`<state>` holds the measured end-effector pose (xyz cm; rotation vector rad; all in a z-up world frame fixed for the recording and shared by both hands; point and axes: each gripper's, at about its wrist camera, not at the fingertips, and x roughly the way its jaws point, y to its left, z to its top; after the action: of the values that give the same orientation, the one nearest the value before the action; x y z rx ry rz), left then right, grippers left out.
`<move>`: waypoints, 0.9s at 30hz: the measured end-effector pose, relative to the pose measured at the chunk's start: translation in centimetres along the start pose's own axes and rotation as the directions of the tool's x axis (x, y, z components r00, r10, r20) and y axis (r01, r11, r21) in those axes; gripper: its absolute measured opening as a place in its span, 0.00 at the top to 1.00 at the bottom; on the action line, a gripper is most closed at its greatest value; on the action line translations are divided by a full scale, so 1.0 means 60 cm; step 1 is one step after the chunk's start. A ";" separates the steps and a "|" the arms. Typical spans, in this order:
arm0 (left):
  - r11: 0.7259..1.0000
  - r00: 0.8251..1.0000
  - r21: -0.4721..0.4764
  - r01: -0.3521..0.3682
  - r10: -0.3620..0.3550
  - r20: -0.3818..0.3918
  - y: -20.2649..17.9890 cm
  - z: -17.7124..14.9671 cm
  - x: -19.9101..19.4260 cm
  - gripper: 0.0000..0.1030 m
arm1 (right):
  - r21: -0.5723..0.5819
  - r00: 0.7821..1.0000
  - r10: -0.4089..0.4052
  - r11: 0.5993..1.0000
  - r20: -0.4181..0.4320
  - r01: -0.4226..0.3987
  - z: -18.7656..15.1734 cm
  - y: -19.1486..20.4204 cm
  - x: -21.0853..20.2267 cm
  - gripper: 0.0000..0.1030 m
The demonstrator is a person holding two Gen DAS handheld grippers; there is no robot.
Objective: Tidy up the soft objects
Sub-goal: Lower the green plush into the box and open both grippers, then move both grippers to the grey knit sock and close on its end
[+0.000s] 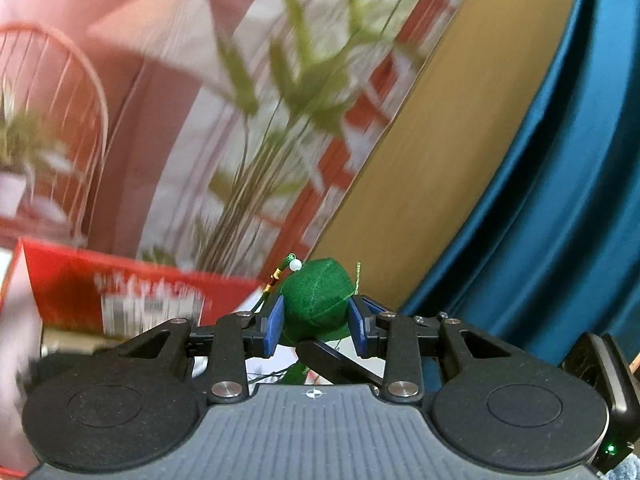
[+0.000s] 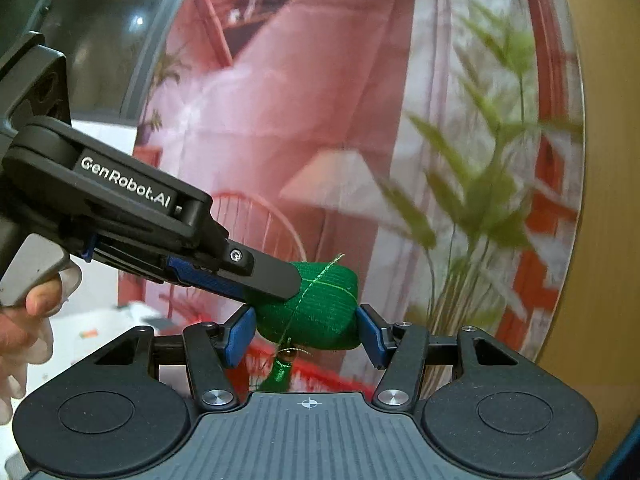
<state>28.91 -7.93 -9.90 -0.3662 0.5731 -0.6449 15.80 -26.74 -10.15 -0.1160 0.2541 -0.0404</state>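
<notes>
A green stuffed sachet (image 1: 316, 300) with gold thread, a white bead and a green tassel hangs in the air, held by both grippers. In the left wrist view my left gripper (image 1: 316, 322) is shut on it, blue pads pressing its two sides. A black finger (image 1: 332, 360) of the right gripper crosses beneath it. In the right wrist view the same sachet (image 2: 320, 308) sits between the pads of my right gripper (image 2: 306, 334), which is shut on it. The left gripper's finger (image 2: 272, 276) reaches in from the left and clamps the sachet's top. Its tassel (image 2: 280, 372) dangles below.
A red box (image 1: 120, 280) stands low on the left. Behind it hangs a printed backdrop (image 1: 280, 120) of a pink room and green plants. To the right are a tan panel (image 1: 440, 140) and a blue curtain (image 1: 540, 200). A person's hand (image 2: 24, 320) holds the left gripper's handle.
</notes>
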 end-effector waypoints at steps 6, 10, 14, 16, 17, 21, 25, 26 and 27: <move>0.999 0.996 -0.006 -0.049 0.049 -0.070 0.025 -0.037 0.033 0.60 | 0.069 0.993 0.006 0.998 -0.119 0.002 -0.067 -0.007 0.020 0.45; 0.996 0.993 -0.007 -0.092 0.092 -0.072 0.040 -0.042 0.022 0.45 | 0.113 0.987 -0.010 0.993 -0.160 0.029 -0.094 -0.011 0.019 0.42; 0.995 0.993 0.009 -0.102 0.102 -0.062 0.049 -0.047 -0.001 0.45 | 0.198 0.985 -0.007 0.979 -0.170 0.041 -0.118 -0.019 0.003 0.42; 0.992 0.991 0.037 -0.119 0.121 -0.056 0.047 -0.053 -0.020 0.45 | 0.230 0.985 -0.011 0.972 -0.173 0.051 -0.131 -0.019 -0.008 0.42; 0.990 0.990 0.048 -0.130 0.132 -0.053 0.046 -0.055 -0.028 0.45 | 0.243 0.985 -0.011 0.969 -0.172 0.053 -0.137 -0.017 -0.014 0.42; 0.982 0.983 0.071 -0.174 0.178 -0.044 0.052 -0.077 -0.077 0.45 | 0.275 0.986 -0.011 0.960 -0.165 0.057 -0.156 -0.002 -0.047 0.42; 0.969 0.970 0.081 -0.235 0.239 -0.038 0.062 -0.108 -0.130 0.45 | 0.277 0.989 -0.012 0.959 -0.149 0.054 -0.167 0.015 -0.082 0.43; 0.965 0.966 0.078 -0.252 0.255 -0.042 0.065 -0.116 -0.141 0.45 | 0.277 0.989 -0.013 0.959 -0.148 0.054 -0.169 0.018 -0.088 0.43; 0.961 0.962 0.072 -0.266 0.270 -0.044 0.069 -0.125 -0.153 0.45 | 0.276 0.989 -0.013 0.960 -0.146 0.054 -0.171 0.020 -0.096 0.43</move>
<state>20.27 0.08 -14.28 -0.2053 0.6383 -0.4115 7.68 -26.34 -18.71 0.1653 0.3870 -0.1183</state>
